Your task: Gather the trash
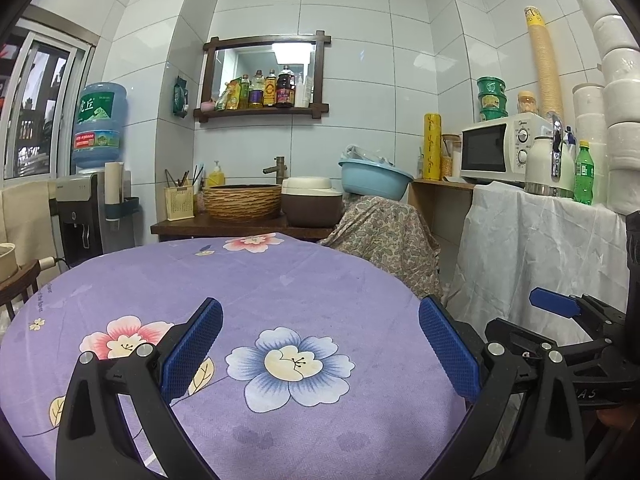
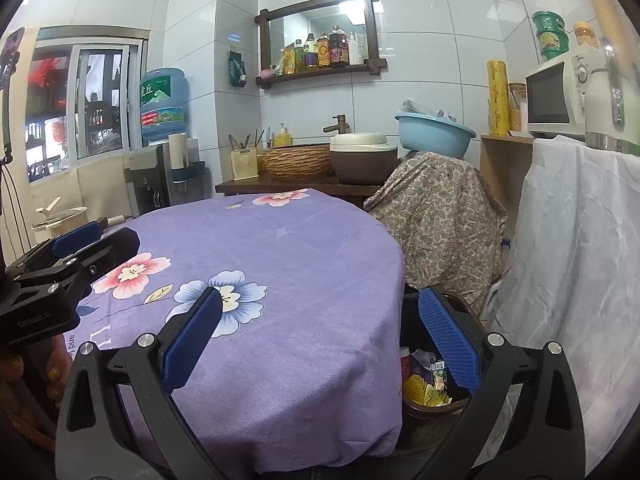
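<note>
A round table with a purple flowered cloth (image 1: pixel 280 280) fills the middle of both views (image 2: pixel 300 240); I see no loose trash on it. My left gripper (image 1: pixel 320 340) is open and empty above the near part of the table. My right gripper (image 2: pixel 320 336) is open and empty over the table's right edge. Below it, on the floor beside the table, a dark bin (image 2: pixel 424 404) holds wrappers and other trash (image 2: pixel 420 388). Each gripper shows in the other's view, the right one (image 1: pixel 560 308) and the left one (image 2: pixel 76 240).
A covered chair (image 2: pixel 444 208) with a blue basin (image 2: pixel 436 132) stands behind the table on the right. A white-draped counter (image 2: pixel 580 240) holds a microwave (image 1: pixel 500 148), a kettle and a green bottle (image 1: pixel 584 176). A sink counter (image 1: pixel 240 224) and a water dispenser (image 1: pixel 92 200) stand at the back.
</note>
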A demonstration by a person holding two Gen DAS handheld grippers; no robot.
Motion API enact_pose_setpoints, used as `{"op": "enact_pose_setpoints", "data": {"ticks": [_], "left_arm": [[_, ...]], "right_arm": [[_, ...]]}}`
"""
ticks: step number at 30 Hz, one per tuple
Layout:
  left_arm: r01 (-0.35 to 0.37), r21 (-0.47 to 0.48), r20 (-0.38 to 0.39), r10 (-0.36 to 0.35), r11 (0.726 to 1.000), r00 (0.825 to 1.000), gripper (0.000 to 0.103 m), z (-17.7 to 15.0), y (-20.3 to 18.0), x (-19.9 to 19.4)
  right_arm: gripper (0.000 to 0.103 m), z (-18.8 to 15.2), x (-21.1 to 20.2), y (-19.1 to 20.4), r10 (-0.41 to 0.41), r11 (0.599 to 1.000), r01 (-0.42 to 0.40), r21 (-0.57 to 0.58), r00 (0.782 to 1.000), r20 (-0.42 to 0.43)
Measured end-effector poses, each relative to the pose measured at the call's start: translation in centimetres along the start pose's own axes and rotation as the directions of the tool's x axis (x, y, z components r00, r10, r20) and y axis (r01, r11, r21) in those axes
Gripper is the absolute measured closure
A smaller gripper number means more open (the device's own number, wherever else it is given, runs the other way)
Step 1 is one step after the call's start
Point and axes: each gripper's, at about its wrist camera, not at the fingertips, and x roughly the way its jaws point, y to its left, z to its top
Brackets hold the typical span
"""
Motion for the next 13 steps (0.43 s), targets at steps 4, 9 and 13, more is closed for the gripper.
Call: {"op": "enact_pose_setpoints", "data": {"ticks": [4, 9, 13], "left_arm": [[0.004, 0.003, -0.007, -0.004, 1.0, 1.0, 0.006, -0.06, -0.14, 0.12], [0.007, 0.0, -0.018, -0.007, 1.0, 1.0, 0.006, -0.02, -0.22, 0.29], [0.009, -0.002, -0.023, -0.009, 1.0, 1.0, 0.006, -0.05, -0.19, 0.35]], "right_arm": [[0.006, -0.11, 0.05, -0.03, -0.001, 1.0, 0.001, 0.002, 1.0, -0.004], [0.006, -0.18, 0.16, 0.01, -0.001, 1.0, 0.001, 0.005, 1.0, -0.007], [0.006, -0.17, 0.16, -0.07, 0.0, 1.0, 0.0, 0.005, 1.0, -0.008]]}}
